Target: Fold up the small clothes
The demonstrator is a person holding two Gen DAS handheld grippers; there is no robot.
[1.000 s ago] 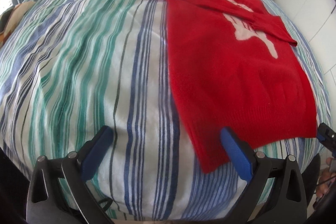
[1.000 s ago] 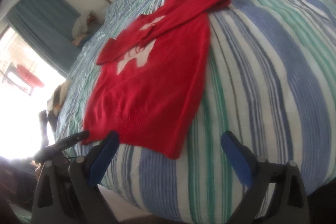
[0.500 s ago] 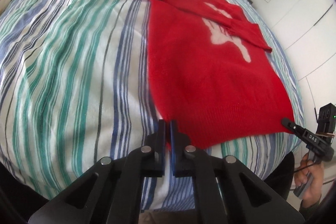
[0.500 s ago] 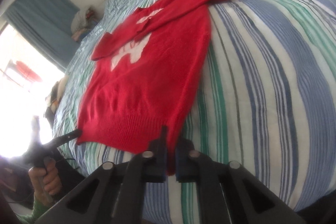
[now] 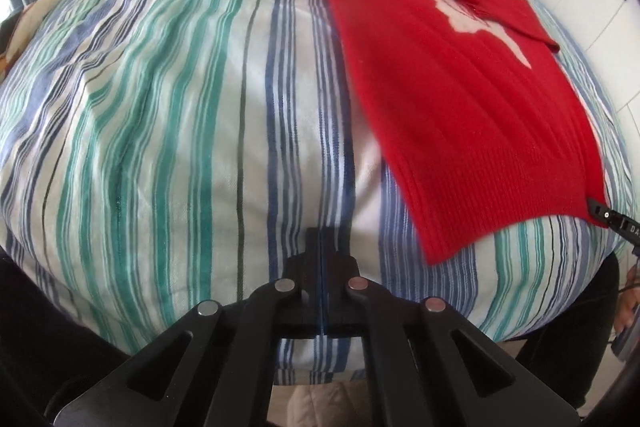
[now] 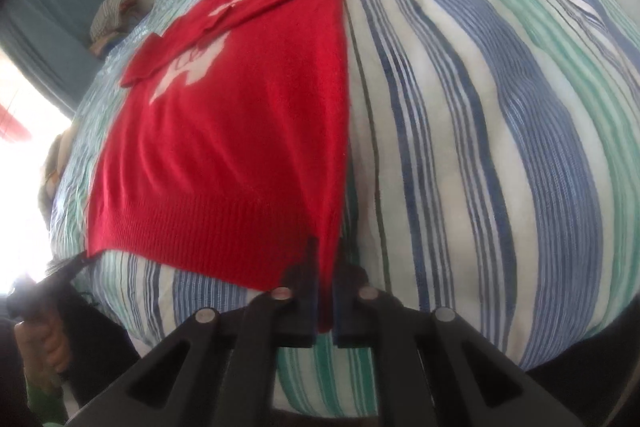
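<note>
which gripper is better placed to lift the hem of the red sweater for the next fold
Right. The right gripper is shut on the red sweater at its hem corner. The left gripper is shut on nothing, beside the sweater over the striped bedsheet.

Only the white letters "DA" can be read, cut off by the picture's edge, on the black right gripper (image 5: 596, 213) far right of the left wrist camera's fingers.
</note>
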